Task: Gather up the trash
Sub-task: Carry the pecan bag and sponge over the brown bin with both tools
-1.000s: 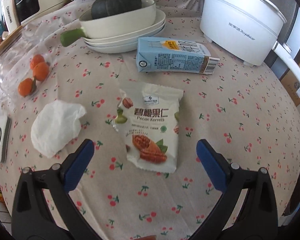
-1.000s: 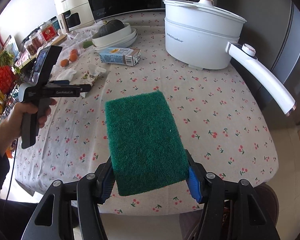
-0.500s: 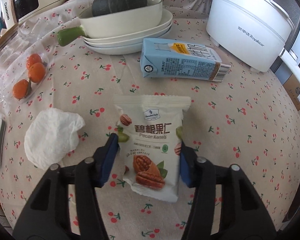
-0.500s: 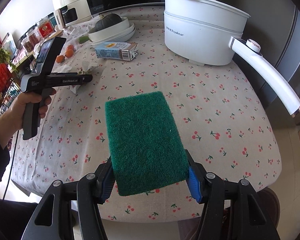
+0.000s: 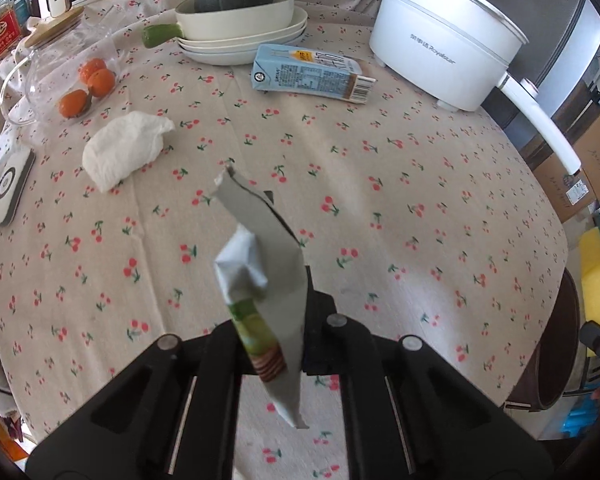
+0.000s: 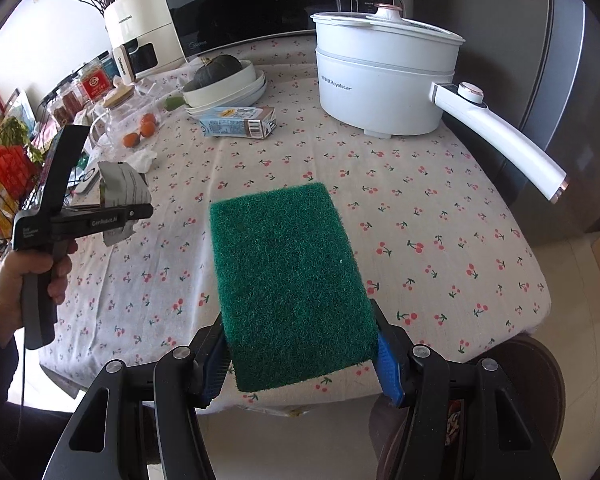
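My left gripper (image 5: 274, 320) is shut on the pecan snack bag (image 5: 260, 276), squeezed edge-on and held above the cherry-print tablecloth (image 5: 420, 200). It also shows in the right wrist view (image 6: 118, 196), lifted off the table in the left gripper (image 6: 140, 212). A crumpled white tissue (image 5: 124, 148) lies at the left. A blue milk carton (image 5: 312, 74) lies on its side further back. My right gripper (image 6: 304, 356) is shut on a green scouring sponge (image 6: 288, 280) over the table's near edge.
A white electric pot (image 5: 444, 36) with a long handle stands back right. Stacked white dishes with a dark squash (image 5: 236, 8) stand at the back. Oranges (image 5: 88, 88) sit in a glass jar at left. A small white device (image 5: 8, 188) lies at the left edge.
My left gripper closed on the snack bag and lifted it off the table, pulling back. The right gripper kept hold of the sponge and shifted only slightly.
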